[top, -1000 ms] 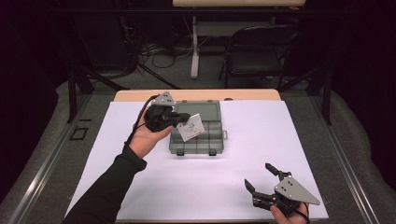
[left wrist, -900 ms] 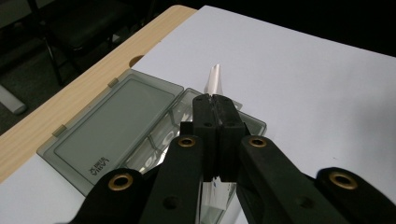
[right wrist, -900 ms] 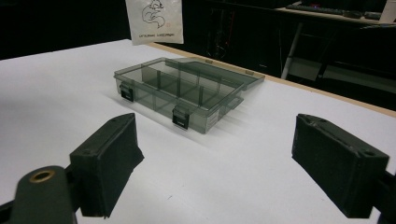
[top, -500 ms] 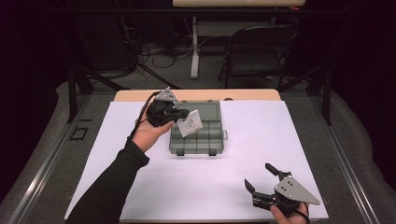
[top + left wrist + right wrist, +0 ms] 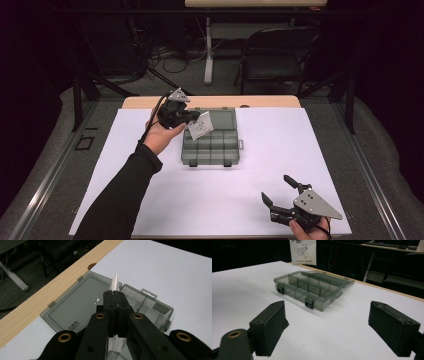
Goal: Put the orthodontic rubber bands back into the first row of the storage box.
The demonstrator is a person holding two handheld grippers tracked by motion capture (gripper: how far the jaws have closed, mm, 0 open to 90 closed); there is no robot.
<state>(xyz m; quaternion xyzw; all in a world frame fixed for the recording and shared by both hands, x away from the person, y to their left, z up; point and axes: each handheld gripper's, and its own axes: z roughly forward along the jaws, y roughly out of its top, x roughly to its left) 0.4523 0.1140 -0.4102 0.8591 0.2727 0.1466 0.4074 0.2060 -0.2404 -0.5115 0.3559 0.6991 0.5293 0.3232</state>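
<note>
The left gripper (image 5: 192, 116) sits at centre-left of the high view, its jaws clamped on a small white card (image 5: 199, 126) with a line drawing on it. In the left gripper view the jaws meet flat on the card's edge (image 5: 115, 283), a sliver of it sticking out past the tips and another bit showing below. Pinching it edge-on like this probably keeps the thin card stiff and lets it be steered down into a narrow slot.

The card hangs over the left part of the box (image 5: 212, 142), a smoky clear organiser in the middle of the frame with its lid (image 5: 75, 307) folded back flat toward the wooden table edge (image 5: 210, 102). With the lid out of the way the compartments (image 5: 312, 288) are open from above, so the card can likely be lowered straight in.

The right gripper (image 5: 284, 192) waits at lower right of the high view, jaws spread wide with nothing between them. In its own view the two pads (image 5: 272, 327) frame the box from a distance, well apart from it, seemingly held back to leave room.
</note>
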